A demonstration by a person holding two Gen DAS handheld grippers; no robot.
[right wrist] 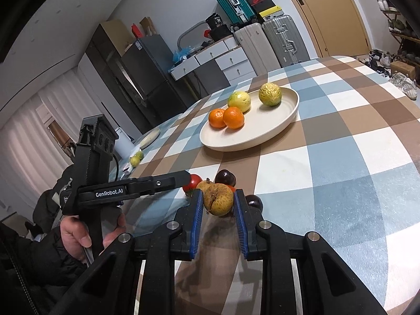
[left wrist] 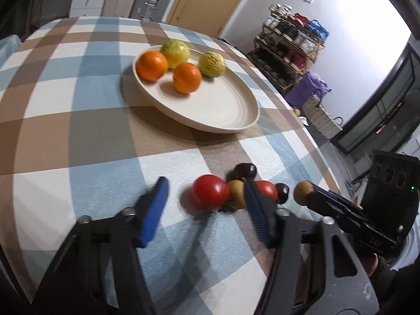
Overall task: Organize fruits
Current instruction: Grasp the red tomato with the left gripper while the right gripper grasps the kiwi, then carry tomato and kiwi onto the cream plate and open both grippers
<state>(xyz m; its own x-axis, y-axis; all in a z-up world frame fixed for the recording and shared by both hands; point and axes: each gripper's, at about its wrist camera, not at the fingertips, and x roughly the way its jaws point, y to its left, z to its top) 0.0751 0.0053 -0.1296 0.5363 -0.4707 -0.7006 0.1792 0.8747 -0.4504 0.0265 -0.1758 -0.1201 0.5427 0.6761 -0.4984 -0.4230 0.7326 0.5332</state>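
A cream plate (left wrist: 220, 110) (right wrist: 262, 134) on the checked tablecloth holds two oranges (left wrist: 152, 65) (right wrist: 233, 117) and two yellow-green fruits (left wrist: 212, 64) (right wrist: 270, 94). Near the front edge lies a cluster: a red tomato (left wrist: 210, 191), a second red tomato (left wrist: 267, 189), brown-yellow pears and dark plums (left wrist: 245, 170) (right wrist: 225, 177). My left gripper (left wrist: 207, 191) is open, its fingers either side of the first tomato. My right gripper (right wrist: 219, 200) is shut on a speckled brown pear (right wrist: 218, 199), also seen in the left wrist view (left wrist: 303, 193).
A small lemon-like fruit (right wrist: 136, 159) and a round board (right wrist: 150, 136) lie at the table's far left edge. Suitcases, drawers and a fridge stand behind the table; a shoe rack (left wrist: 291, 44) stands to the right.
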